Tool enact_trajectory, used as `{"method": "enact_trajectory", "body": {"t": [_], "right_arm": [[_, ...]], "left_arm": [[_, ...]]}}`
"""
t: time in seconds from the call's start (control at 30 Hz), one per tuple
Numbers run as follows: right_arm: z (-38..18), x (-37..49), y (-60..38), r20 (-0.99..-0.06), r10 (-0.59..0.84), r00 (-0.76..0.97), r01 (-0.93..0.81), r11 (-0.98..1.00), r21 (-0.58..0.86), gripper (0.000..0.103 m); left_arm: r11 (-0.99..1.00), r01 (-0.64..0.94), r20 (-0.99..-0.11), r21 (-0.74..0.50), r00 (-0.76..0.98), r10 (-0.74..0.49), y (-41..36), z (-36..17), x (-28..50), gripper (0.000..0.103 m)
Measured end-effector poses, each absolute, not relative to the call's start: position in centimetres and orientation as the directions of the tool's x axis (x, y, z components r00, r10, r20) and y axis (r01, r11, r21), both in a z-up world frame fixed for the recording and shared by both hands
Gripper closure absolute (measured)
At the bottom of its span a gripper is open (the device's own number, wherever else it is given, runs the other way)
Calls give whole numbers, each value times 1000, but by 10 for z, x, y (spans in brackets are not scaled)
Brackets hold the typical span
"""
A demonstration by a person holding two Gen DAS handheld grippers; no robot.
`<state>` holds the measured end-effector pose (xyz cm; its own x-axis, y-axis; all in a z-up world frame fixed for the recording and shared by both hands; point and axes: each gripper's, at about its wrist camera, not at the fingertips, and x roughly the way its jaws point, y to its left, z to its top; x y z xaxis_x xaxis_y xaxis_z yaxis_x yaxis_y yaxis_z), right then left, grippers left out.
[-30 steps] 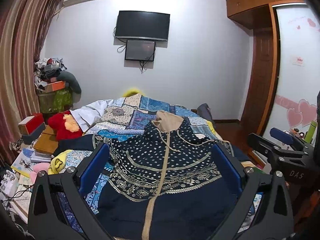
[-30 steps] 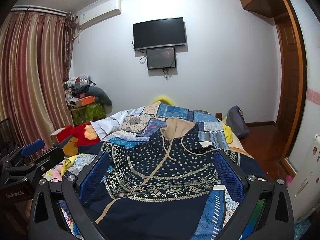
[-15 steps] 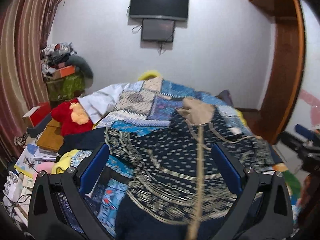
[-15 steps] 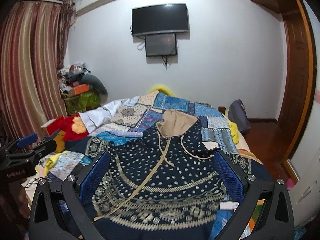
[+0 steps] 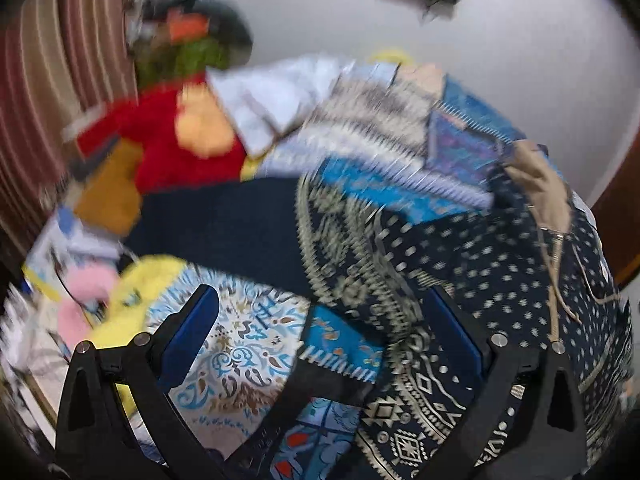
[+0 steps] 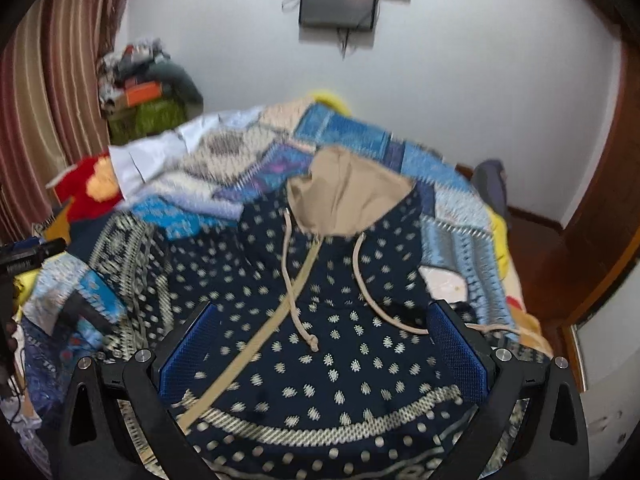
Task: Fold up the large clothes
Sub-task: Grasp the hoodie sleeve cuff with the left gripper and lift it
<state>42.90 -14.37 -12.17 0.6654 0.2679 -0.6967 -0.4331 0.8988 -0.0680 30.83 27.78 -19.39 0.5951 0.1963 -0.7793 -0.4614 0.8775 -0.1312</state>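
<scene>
Since a second ago both tongs have come lower and nearer the bed, and the left view has swung left and blurred. Left gripper [image 5: 320, 344] stands wide, holding nothing, over the hoodie's left edge and the patterned bedspread [image 5: 240, 344]. Right gripper [image 6: 320, 348] is likewise wide and empty above the chest of the navy hoodie [image 6: 320, 320], which lies spread front-up on the bed, tan hood [image 6: 348, 196] at the far end. A red plush toy [image 5: 160, 152] sits far left by the striped curtain [image 6: 44, 100].
</scene>
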Motion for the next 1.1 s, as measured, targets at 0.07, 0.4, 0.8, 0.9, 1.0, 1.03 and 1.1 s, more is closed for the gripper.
{"method": "enact_trajectory", "body": {"t": [0.07, 0.4, 0.8, 0.9, 1.0, 1.03, 1.1], "right_arm": [[-143, 451, -137, -736, 253, 629, -435, 898, -63, 0], [-212, 509, -109, -850, 285, 443, -482, 875, 42, 0], [-201, 497, -96, -835, 290, 467, -545, 839, -13, 0], [-189, 488, -102, -822, 286, 493, -543, 839, -34, 0], [-175, 479, -111, -806, 288, 518, -539, 841, -46, 0], [-170, 476, -115, -798, 289, 529, -536, 843, -51, 0], [-157, 470, -124, -783, 289, 551, -530, 846, -61, 0]], "left_arm": [[838, -515, -814, -178, 556, 169, 300, -213, 315, 0], [744, -588, -840, -316, 539, 69, 349, -250, 340, 15], [786, -612, -816, -86, 496, 297, 349, -217, 378, 95], [844, -536, -757, -25, 561, 334, 316, -187, 387, 95], [899, -439, -698, -8, 646, 309, 276, -156, 396, 95], [918, -397, -685, -18, 673, 278, 261, -148, 401, 95], [944, -328, -685, -35, 696, 216, 234, -141, 410, 95]]}}
